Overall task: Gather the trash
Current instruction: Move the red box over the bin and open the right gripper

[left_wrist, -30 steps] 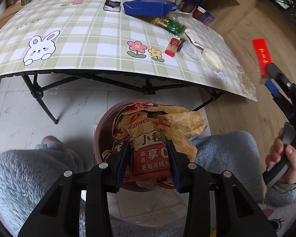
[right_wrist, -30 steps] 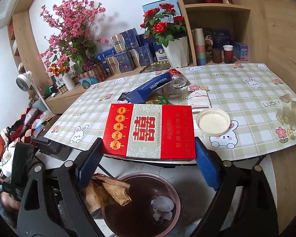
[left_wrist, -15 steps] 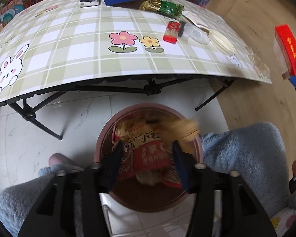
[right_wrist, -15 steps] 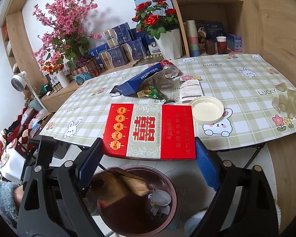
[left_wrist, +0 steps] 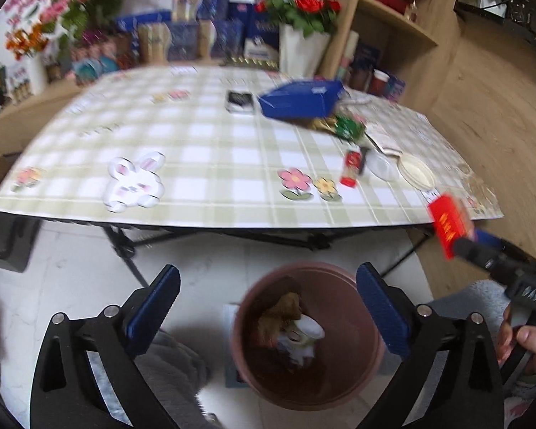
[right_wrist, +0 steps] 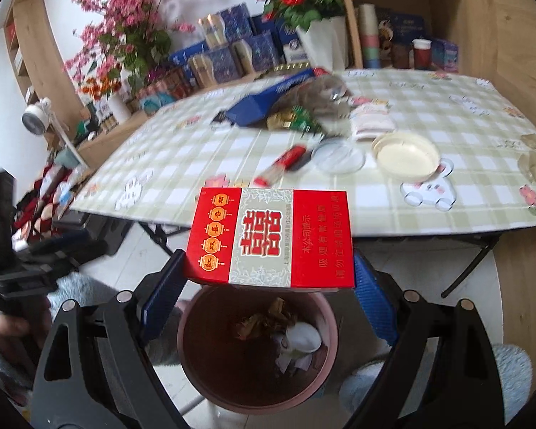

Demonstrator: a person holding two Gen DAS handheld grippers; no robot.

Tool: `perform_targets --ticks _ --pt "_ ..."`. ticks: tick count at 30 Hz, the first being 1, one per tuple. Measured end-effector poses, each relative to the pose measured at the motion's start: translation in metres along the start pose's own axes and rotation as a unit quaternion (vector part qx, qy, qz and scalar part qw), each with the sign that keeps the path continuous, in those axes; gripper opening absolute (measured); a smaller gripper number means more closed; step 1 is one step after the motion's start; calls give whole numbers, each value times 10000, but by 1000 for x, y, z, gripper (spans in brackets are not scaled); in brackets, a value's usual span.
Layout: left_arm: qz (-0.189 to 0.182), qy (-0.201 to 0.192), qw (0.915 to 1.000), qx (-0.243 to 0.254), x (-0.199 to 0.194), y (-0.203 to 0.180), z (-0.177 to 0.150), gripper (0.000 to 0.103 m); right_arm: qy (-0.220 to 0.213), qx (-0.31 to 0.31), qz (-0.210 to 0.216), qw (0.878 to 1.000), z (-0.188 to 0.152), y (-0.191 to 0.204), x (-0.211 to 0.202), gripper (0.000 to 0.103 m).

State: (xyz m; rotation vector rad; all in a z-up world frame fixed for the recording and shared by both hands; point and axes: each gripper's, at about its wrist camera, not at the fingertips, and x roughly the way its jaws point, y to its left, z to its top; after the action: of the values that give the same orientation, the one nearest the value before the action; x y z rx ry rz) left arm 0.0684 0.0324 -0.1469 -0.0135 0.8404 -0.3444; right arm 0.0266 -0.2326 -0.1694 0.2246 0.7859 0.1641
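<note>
Right gripper [right_wrist: 268, 279] around flat red carton [right_wrist: 269, 237]

**Bin on the floor before the table, carton held above it**

The bin [right_wrist: 257, 350] stands on the floor in front of the table [left_wrist: 211, 164], with crumpled wrappers [right_wrist: 268, 318] inside. The right gripper [right_wrist: 268, 286] holds a flat carton [right_wrist: 269, 237] above the bin's far rim. The left gripper [left_wrist: 268, 307] hangs spread above the bin. On the table, a long box [left_wrist: 300, 98] lies behind a lighter [left_wrist: 352, 164] and a round lid [left_wrist: 416, 175].
</note>
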Motion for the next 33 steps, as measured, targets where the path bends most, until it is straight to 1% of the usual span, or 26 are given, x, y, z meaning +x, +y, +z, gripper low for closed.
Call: perform_targets --ticks 3,5,9,11,15,18,20,21,33 --pt "282 -169 9995 -15 -8 7 -6 97 249 -97 32 9996 -10 9 14 88" --pt "379 -213 9990 -121 -11 13 -12 97 403 -148 31 9991 -15 13 21 88" --pt "505 -50 9979 -409 -3 23 -22 97 670 -247 43 9974 -25 21 36 88" --pt "524 -17 9975 -473 -2 27 -24 97 750 -325 25 9966 -30 25 41 88" --pt "443 13 9966 -688 -1 35 -26 97 909 -479 56 9947 -38 33 50 88" --pt "396 -6 9957 -842 -1 40 -27 97 886 -652 74 9939 -39 41 51 89" --pt "380 -19 9951 -913 -1 41 -28 97 846 -730 36 9937 -39 43 50 94" --pt "381 -13 9949 -936 0 42 -28 97 818 -741 2 9939 -38 43 49 94" --pt "461 21 9951 -871 2 40 -29 97 608 -300 -356 9971 -30 18 40 95"
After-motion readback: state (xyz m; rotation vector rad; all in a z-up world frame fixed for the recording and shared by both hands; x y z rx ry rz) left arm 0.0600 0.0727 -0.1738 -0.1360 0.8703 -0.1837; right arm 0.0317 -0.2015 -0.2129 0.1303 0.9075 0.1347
